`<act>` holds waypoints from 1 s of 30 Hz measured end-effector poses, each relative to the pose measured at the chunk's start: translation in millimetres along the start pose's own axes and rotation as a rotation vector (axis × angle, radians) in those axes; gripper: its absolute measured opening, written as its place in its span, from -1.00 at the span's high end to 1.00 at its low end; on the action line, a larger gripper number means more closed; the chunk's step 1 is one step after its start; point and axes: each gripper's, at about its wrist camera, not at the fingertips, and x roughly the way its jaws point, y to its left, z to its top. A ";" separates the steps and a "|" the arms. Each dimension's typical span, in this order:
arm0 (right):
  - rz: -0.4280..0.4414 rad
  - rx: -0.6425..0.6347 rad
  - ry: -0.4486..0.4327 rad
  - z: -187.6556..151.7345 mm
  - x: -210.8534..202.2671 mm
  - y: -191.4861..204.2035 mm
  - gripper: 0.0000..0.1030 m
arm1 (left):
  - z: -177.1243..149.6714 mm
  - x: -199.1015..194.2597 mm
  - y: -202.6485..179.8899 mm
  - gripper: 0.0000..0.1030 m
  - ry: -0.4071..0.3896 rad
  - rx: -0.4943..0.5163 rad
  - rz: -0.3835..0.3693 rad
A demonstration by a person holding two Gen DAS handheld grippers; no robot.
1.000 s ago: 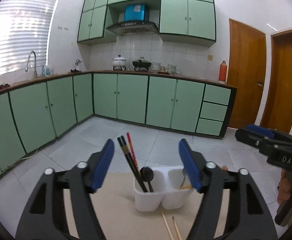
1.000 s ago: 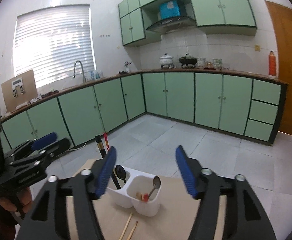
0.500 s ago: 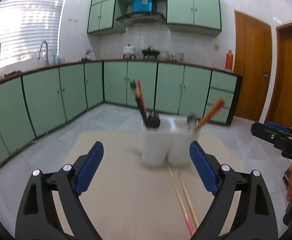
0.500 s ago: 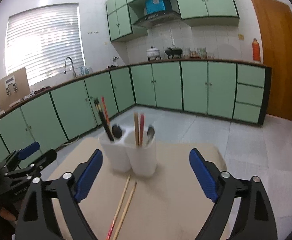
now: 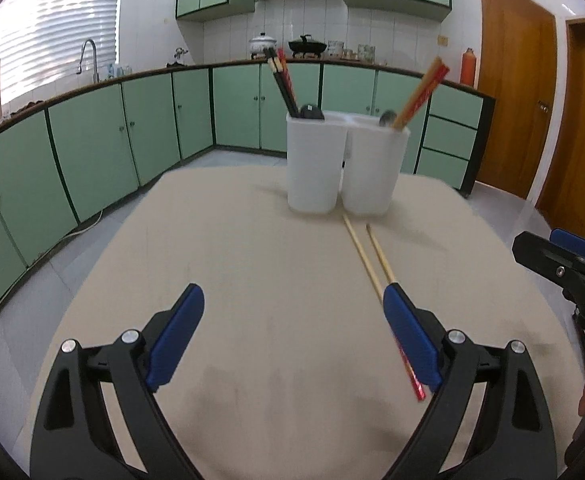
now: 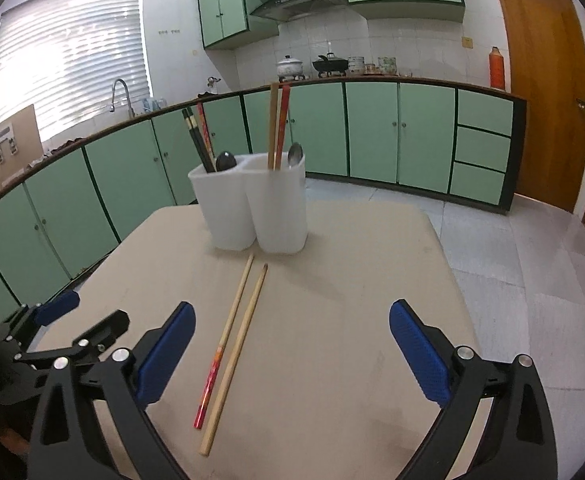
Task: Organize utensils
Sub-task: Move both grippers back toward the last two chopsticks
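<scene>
No brand, label or other writing can be read on anything here.

A white plastic two-compartment utensil holder (image 6: 252, 208) stands at twelve o'clock on the beige rectangular tabletop (image 6: 332, 360). In the right wrist view its left compartment holds a bundle of black and red chopsticks (image 6: 198, 136) leaning toward eleven o'clock and a black spoon (image 6: 226, 160); its right compartment holds an upright tan-and-red pair of chopsticks (image 6: 277, 124) and a silver metal spoon (image 6: 294, 154).

Two loose wooden chopsticks (image 6: 232, 344), one with a red patterned end, lie side by side on the tabletop just in front of the holder, running toward six o'clock.

The left gripper (image 5: 292, 340), black with blue pads, has its jaws opening wide with nothing between them; its right pad covers part of the loose pair. The right gripper (image 6: 290, 354) stands wide, with the loose pair inside the gap, near the left pad, untouched.
</scene>
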 end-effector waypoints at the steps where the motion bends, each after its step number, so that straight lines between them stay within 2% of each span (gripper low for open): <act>1: -0.008 -0.008 0.003 -4.5 -0.9 1.8 -0.76 | -3.9 0.4 0.0 -0.72 0.009 0.000 0.002; 5: -0.011 -0.015 0.026 -19.2 -3.6 6.6 -0.58 | -18.8 0.7 -1.4 -0.72 0.036 -0.004 0.009; 8: -0.007 -0.010 0.050 -31.5 -4.8 12.0 -0.37 | -27.2 0.7 1.4 -0.72 0.061 -0.017 0.011; 10: 0.011 -0.009 0.077 -39.5 -4.3 16.1 -0.10 | -28.5 -2.9 4.3 -0.72 0.060 -0.029 0.015; 13: 0.023 -0.010 0.101 -49.8 -3.8 22.9 0.07 | -33.9 -1.7 4.7 -0.71 0.097 -0.012 0.023; 19: 0.051 -0.014 0.126 -65.0 -4.8 36.2 0.21 | -47.1 0.2 9.8 -0.66 0.144 -0.026 0.020; 30: 0.050 -0.025 0.170 -76.9 3.7 52.1 0.37 | -50.8 1.0 11.0 -0.65 0.148 -0.035 0.018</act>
